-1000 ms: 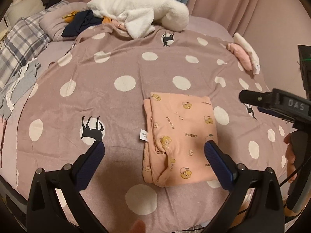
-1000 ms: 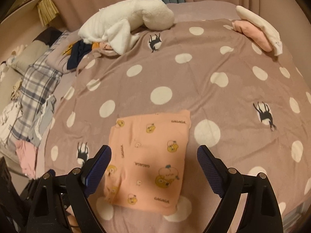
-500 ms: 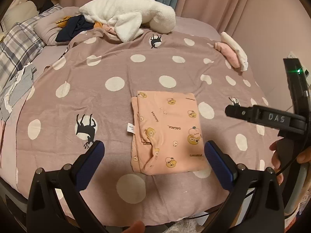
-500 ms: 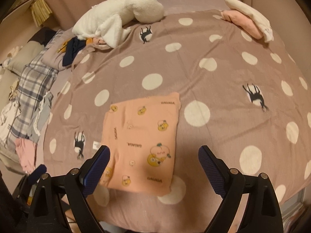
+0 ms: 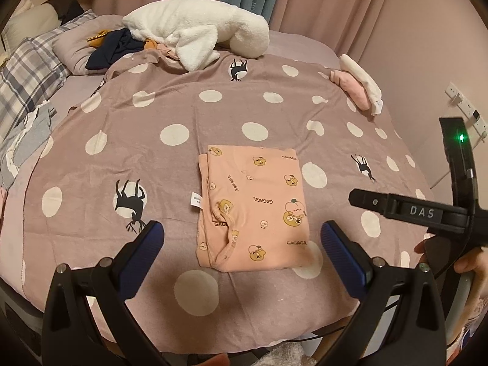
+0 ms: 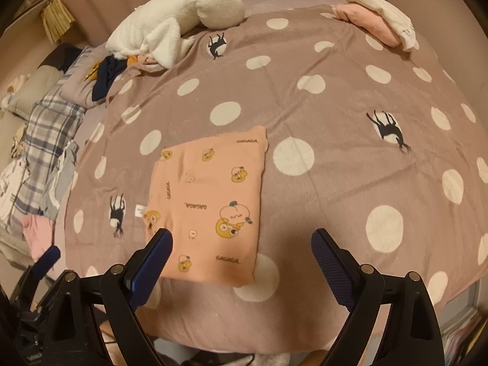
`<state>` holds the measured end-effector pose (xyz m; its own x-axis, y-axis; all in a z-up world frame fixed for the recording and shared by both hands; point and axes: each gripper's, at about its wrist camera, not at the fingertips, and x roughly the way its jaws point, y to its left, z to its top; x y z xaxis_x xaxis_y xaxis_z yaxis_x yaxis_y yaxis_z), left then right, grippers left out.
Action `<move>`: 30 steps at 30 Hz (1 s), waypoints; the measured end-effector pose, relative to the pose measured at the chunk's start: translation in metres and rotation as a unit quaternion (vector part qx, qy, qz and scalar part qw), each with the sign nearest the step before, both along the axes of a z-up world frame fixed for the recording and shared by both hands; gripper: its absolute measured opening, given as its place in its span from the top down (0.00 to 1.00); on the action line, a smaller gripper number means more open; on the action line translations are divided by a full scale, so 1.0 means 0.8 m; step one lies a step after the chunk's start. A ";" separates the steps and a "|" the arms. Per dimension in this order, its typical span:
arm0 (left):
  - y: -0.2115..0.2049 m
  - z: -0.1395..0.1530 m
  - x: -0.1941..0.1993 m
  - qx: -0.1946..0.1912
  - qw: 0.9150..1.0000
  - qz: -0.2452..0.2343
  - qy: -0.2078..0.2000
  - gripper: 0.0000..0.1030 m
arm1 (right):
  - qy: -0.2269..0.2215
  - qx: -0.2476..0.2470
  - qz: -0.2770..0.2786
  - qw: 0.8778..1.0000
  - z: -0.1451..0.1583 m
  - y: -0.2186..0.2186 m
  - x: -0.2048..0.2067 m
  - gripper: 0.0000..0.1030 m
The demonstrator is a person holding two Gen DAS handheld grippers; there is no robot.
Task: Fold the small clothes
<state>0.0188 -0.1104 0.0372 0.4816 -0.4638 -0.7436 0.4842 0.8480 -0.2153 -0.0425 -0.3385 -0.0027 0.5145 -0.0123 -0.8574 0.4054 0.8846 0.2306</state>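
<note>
While folded peach garment [image 5: 254, 206] lies flat, spotted blanket [image 5: 183, 113] bare all round

You have the folded garment [image 5: 254, 210] lying flat on the blanket [image 5: 183, 158], near its front edge and about midway across. Far behind it, a plush toy [image 5: 195, 27] lies across the blanket's far edge. Far right sits a small stack of folded clothes [image 5: 360, 88]. Pillows [image 5: 27, 73] lie off left.
</note>
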 end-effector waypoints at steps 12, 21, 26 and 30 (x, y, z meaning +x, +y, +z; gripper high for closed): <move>0.000 0.001 -0.011 0.004 1.000 -0.008 -0.003 0.00 | 0.005 -0.005 0.004 1.000 -0.005 0.010 -0.010 0.11; 0.004 0.002 -0.018 0.004 1.000 -0.007 -0.010 0.00 | 0.005 -0.004 0.005 1.000 -0.009 0.014 -0.013 0.11; 0.005 0.002 -0.018 0.006 1.000 -0.007 -0.008 0.00 | 0.007 -0.005 0.007 1.000 -0.010 0.019 -0.013 0.11; 0.005 0.003 -0.021 0.007 1.000 -0.012 -0.011 0.00 | 0.007 -0.003 0.010 1.000 -0.010 0.023 -0.014 0.11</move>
<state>0.0020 -0.1060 0.0396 0.4870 -0.4645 -0.7397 0.5088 0.8392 -0.1920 -0.0538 -0.3203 -0.0105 0.5032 -0.0067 -0.8641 0.3906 0.8938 0.2205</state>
